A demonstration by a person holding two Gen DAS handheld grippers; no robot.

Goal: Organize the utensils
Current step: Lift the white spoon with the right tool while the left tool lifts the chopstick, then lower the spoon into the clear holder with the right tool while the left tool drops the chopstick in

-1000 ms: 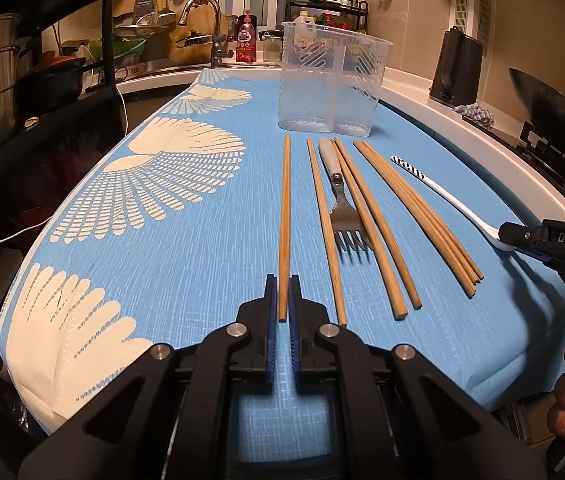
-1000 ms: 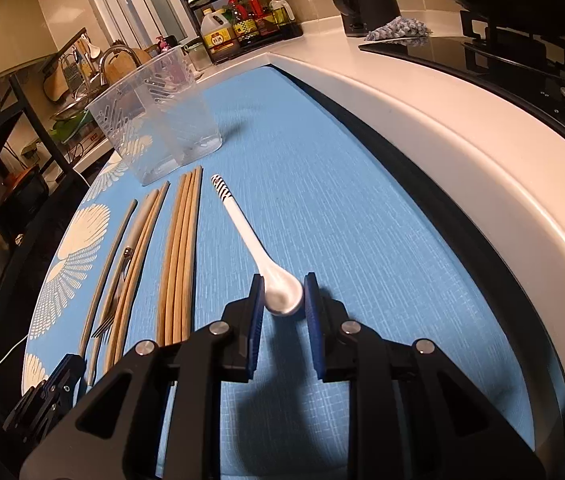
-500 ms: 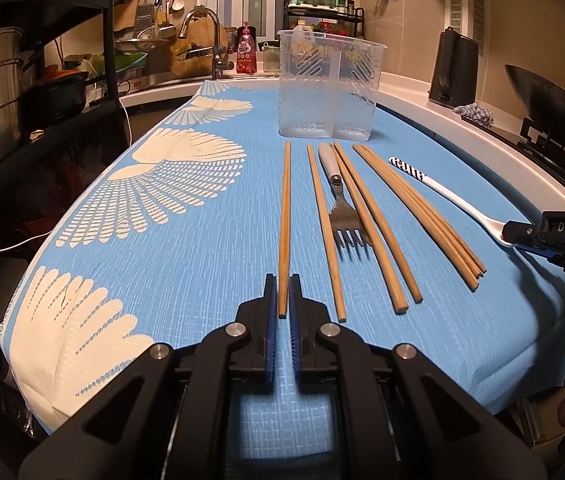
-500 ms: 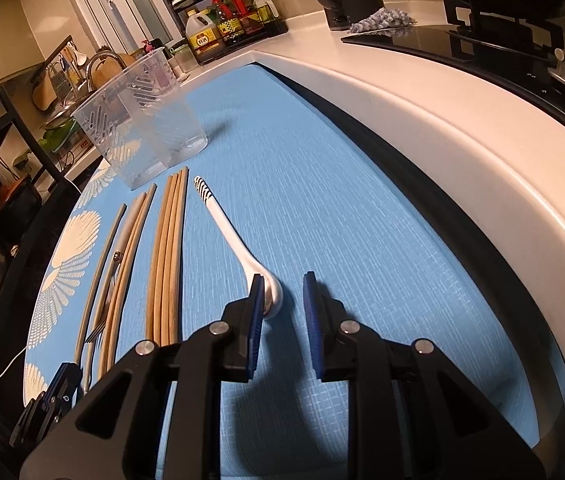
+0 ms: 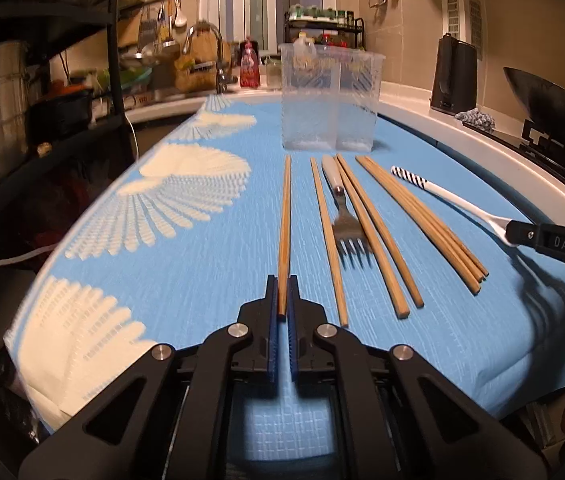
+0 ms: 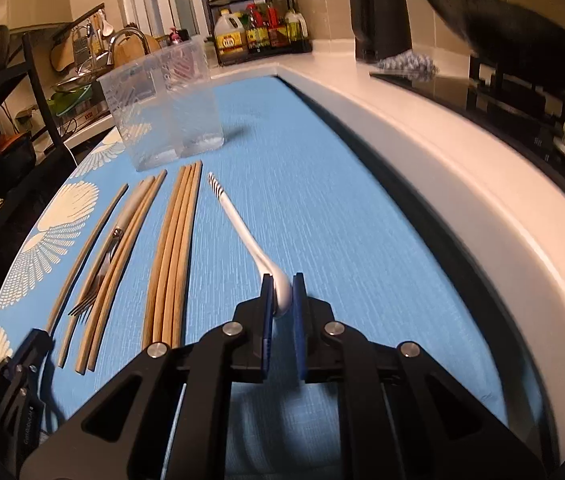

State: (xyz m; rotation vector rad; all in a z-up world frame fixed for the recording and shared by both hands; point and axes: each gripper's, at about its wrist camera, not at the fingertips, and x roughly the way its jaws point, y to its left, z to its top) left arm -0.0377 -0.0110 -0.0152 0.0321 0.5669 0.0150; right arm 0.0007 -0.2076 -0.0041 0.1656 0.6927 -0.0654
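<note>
My left gripper is shut on the near end of the leftmost wooden chopstick, which lies along the blue cloth. My right gripper is shut on the bowl of a white spoon with a striped handle tip and holds it tilted; the spoon also shows in the left wrist view. Several more chopsticks and a metal fork lie side by side between the grippers. A clear two-compartment plastic holder stands upright beyond them.
The white counter edge runs along the right, with a stove and wok beyond. A dark kettle stands at the back right. A sink with a tap is at the back, and a black shelf rack stands to the left.
My right gripper closed on the spoon's bowl and lifted it, turning the spoon on edge. The left gripper stayed shut on the chopstick, its view lowering slightly.
</note>
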